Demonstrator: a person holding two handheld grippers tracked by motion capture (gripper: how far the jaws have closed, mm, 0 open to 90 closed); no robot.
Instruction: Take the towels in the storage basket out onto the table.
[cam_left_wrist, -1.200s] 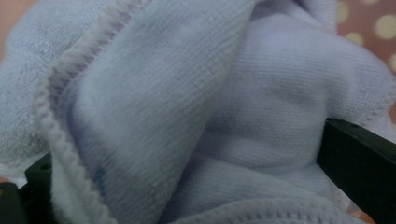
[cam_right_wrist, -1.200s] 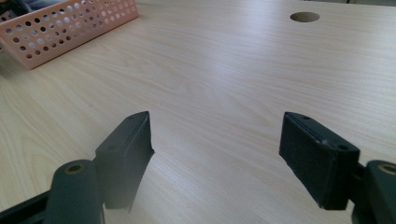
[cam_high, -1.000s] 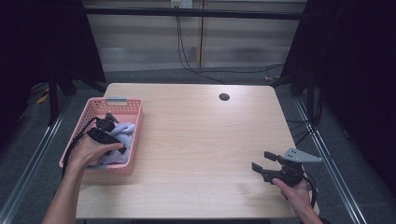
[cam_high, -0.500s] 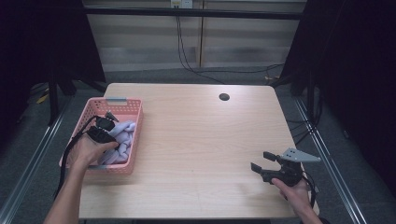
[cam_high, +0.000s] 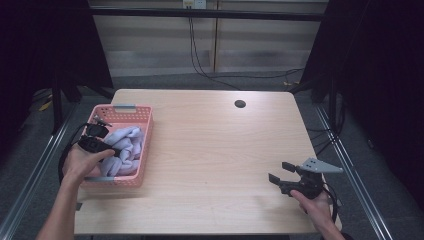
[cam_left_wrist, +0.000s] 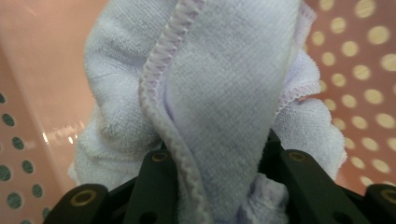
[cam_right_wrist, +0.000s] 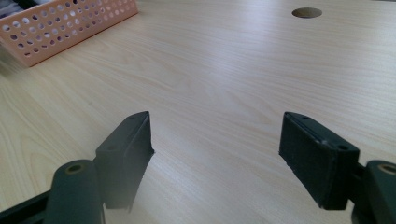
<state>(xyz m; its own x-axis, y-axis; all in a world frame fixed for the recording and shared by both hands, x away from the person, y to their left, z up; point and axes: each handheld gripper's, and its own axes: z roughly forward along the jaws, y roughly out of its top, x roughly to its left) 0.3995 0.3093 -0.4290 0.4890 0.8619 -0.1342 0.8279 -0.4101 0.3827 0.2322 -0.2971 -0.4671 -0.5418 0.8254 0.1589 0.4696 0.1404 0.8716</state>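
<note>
The left tongs (cam_high: 107, 150) sit inside the pink basket (cam_high: 145, 145) at the left of the high view, their jaws closed on a fold of the lavender towel (cam_high: 127, 147); in the left gripper view the cloth (cam_left_wrist: 224, 93) bulges up between the black jaws, its stitched hem running down the middle, with the basket's perforated wall (cam_left_wrist: 369, 70) just behind. The grasp looks made, but the towel lies bunched in the basket — lifting it out and laying it on the desk (cam_high: 215, 150) appears to be what is left. The right tongs (cam_high: 280, 172) rest low near the lower right of the high view, jaws spread wide and holding nothing; the right gripper view shows bare wood between them (cam_right_wrist: 215, 135). Open room is plentiful: the whole middle of the desk is free, broken only by the cable hole (cam_high: 240, 104) toward the top. The tight spot is the basket itself — its walls hem the cloth in, and its left side sits near the desk's left edge.
</note>
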